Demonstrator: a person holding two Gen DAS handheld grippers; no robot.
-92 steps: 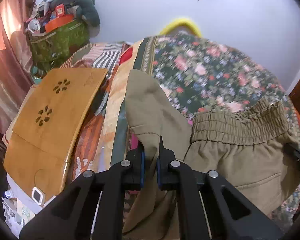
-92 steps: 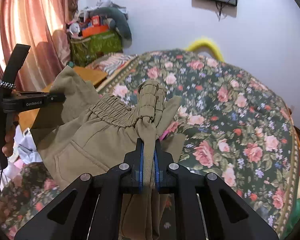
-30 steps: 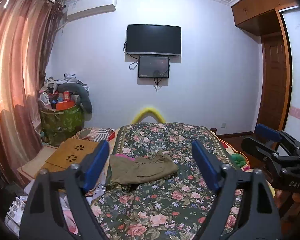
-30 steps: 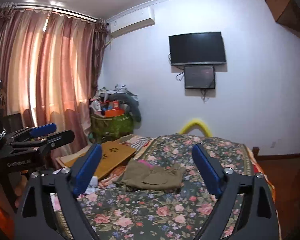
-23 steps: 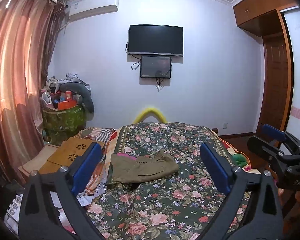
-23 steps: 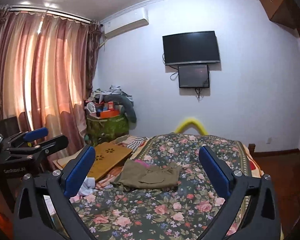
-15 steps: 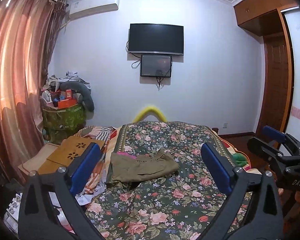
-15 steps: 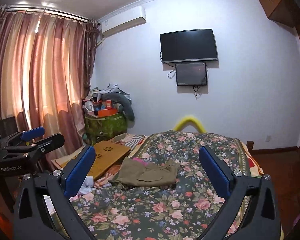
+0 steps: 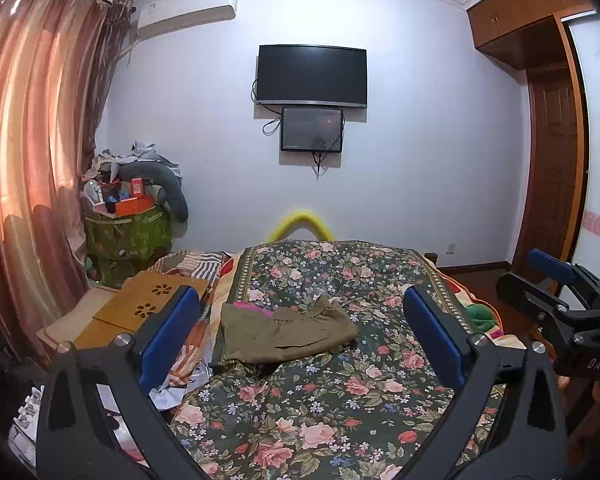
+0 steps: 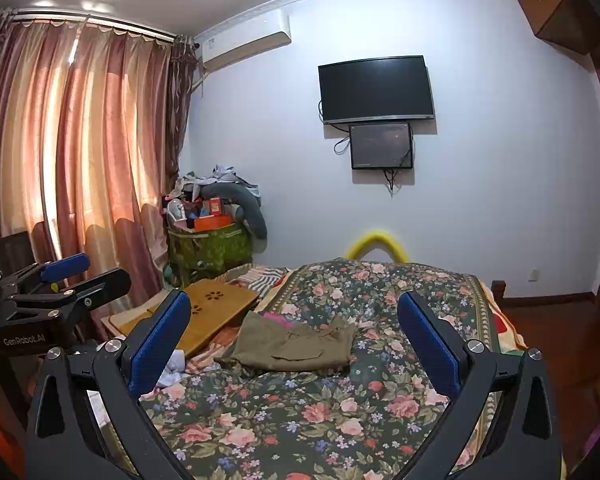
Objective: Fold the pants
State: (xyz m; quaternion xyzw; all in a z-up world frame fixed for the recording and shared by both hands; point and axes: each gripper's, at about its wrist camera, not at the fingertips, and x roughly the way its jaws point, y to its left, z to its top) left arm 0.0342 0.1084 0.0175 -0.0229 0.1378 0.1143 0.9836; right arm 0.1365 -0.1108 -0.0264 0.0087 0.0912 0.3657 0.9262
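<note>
Olive pants (image 9: 288,336) are shown folded into a compact rectangle on the floral bed (image 9: 340,400); left gripper (image 9: 300,336) and right gripper (image 10: 294,338) are held wide apart, empty; the underlying layers are hidden.

Pale wall (image 9: 420,120) carrying a dark television (image 9: 312,74); pink curtains (image 10: 80,152) glowing at left; floral-covered bed (image 10: 340,400) lying near; wooden door (image 9: 552,168) standing at right.

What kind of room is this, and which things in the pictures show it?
Most likely a home bedroom: a bed with a dark floral bedspread, a black flat television on the wall, pink curtains over a window, and olive-green pants lying on the bed.
</note>
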